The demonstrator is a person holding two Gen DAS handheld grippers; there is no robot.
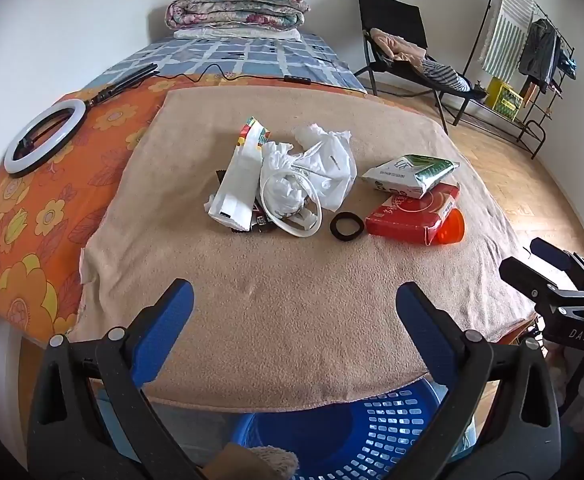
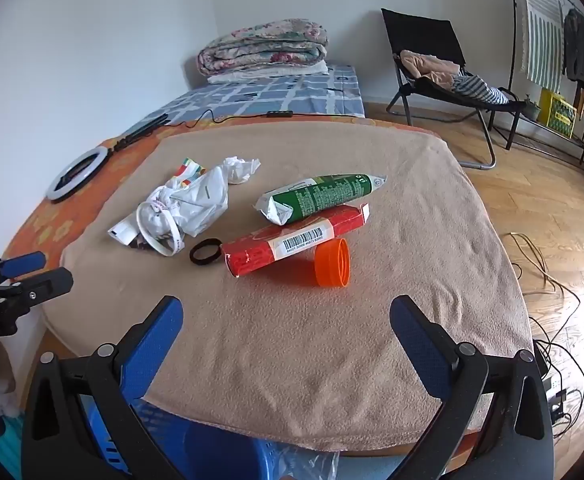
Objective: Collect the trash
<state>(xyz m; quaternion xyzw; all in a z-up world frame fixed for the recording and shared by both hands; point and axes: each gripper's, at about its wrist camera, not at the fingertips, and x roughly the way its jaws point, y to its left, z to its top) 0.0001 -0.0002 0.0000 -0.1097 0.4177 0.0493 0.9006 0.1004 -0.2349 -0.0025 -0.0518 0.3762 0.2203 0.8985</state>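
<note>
Where trash (image 1: 292,176) crowds the blanket (image 1: 292,300): ring light (image 1: 42,140) alongside; basket (image 1: 351,436) below.

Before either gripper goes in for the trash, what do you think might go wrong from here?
1. The green pack rests on the red box, which leans on the orange cap; lifting one may topple the others.
2. The cap lies on its side and could roll off the blanket.
3. The white ring is tangled with the bag, so one grab may drag both.

A tan blanket (image 2: 292,340) holds trash: red box (image 2: 292,240) centre, green packet (image 2: 323,196) atop it, orange cup (image 2: 331,263) at five o'clock, crumpled white bags (image 2: 196,204) at nine. The right gripper (image 2: 286,322) gapes wide, empty.
</note>
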